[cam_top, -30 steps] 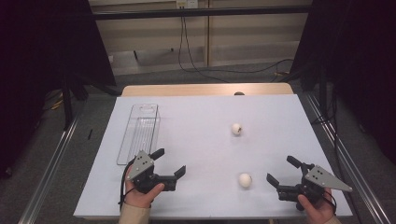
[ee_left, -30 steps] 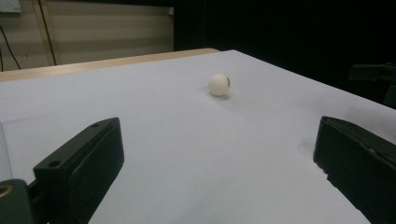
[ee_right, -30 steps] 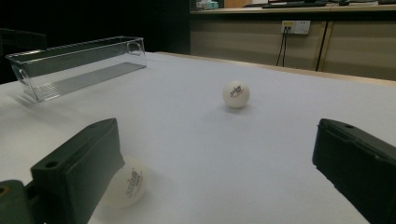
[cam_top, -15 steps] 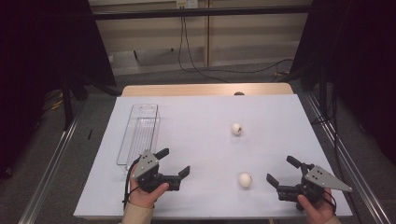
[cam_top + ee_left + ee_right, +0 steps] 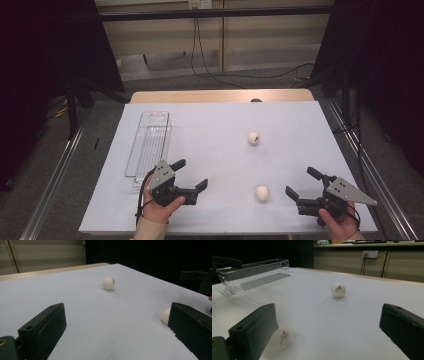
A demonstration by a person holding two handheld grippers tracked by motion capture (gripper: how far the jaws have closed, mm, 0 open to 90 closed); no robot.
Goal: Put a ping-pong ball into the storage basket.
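In the right gripper view, the near ball (image 5: 279,338) bears printed lettering.

lab, dark curtains (image 5: 45,60), rail-framed table (image 5: 220,125)

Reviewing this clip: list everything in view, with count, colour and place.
ball: 2, white; near ball at the front between the grippers, far ball mid-table.
clear tray: 1, transparent, left side of the table, nothing in it.
table: 1, white top with wooden far edge.
cables: black, on the floor beyond the table.
left hand-held gripper: 1, black, open, front left.
right hand-held gripper: 1, black, open, front right.
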